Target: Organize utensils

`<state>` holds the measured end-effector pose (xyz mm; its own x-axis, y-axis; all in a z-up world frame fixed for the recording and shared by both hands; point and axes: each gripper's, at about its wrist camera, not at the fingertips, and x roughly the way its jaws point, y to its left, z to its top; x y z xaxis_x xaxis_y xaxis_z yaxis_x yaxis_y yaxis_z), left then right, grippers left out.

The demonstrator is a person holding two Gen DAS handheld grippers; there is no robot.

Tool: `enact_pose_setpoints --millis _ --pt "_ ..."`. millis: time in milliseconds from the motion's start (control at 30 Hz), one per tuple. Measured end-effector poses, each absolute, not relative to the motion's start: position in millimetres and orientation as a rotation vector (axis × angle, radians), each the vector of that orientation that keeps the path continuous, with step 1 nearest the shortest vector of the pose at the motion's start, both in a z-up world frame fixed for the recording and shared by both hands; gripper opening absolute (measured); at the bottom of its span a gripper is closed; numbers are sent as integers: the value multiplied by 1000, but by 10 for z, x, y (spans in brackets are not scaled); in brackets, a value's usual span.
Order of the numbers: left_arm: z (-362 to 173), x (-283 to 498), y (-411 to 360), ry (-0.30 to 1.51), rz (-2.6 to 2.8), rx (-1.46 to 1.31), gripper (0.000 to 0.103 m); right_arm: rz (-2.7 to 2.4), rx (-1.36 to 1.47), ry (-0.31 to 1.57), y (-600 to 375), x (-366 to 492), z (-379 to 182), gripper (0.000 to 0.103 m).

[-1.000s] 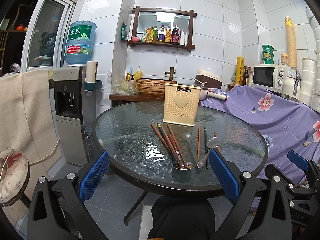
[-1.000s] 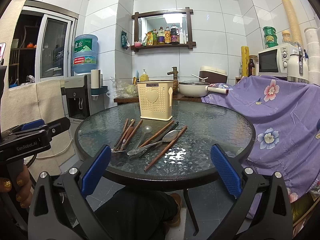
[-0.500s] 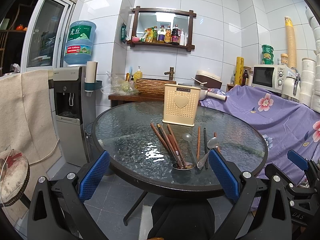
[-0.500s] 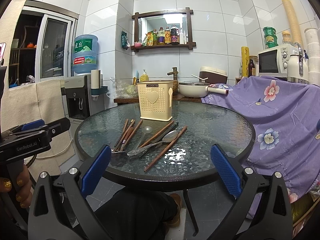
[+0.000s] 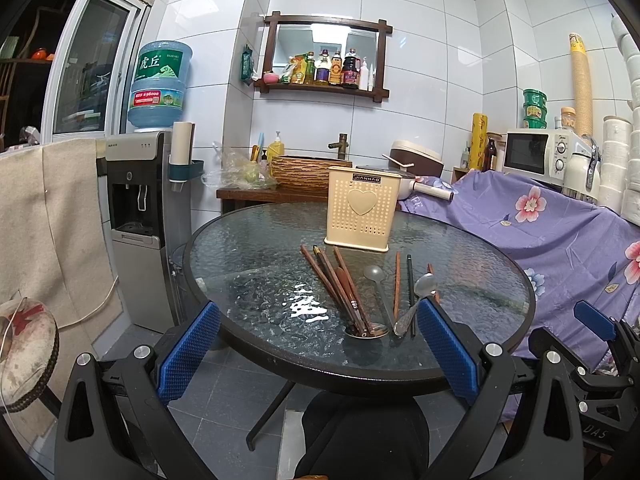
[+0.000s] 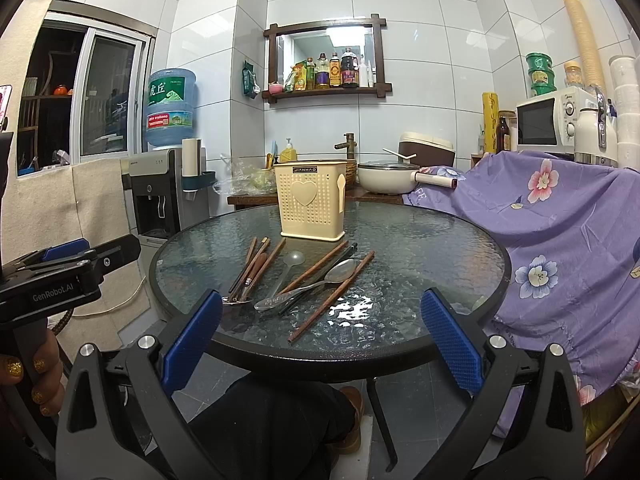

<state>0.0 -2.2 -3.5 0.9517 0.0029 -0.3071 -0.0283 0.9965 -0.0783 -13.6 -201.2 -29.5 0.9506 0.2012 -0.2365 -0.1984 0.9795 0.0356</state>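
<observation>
With both the left gripper (image 5: 318,354) and right gripper (image 6: 322,342) spread wide and empty short of the glass table (image 6: 420,240), chopsticks (image 6: 332,296) and spoons (image 6: 316,282) lie loose before the cream holder (image 6: 310,204), sorting not yet begun.

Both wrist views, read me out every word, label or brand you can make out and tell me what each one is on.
"JIANHAO": black label on the cream utensil holder.
"GenRobot.AI": body of the left gripper.
"虎丘": green label of the blue water bottle on the dispenser.
"DAS": partial lettering on the right gripper; the rest is cut off.
Too small or blurred: red band on the water bottle, shelf bottles, microwave, green tubs.
</observation>
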Motion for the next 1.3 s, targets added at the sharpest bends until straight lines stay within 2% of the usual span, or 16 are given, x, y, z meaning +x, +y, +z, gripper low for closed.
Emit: enact_pose_setpoints --millis 433,833,1100,1300 --pt "-96 154 15 402 -19 -101 97 165 -4 297 -2076 6 -331 98" --pt "-336 752 263 575 -50 -118 97 142 -30 558 -2161 843 -492 98" --pt "-359 1159 357 632 -69 -112 77 195 -33 584 -2188 1311 -390 97" --pt "-373 1531 399 699 -100 -105 63 207 -27 648 -2183 1704 -352 87"
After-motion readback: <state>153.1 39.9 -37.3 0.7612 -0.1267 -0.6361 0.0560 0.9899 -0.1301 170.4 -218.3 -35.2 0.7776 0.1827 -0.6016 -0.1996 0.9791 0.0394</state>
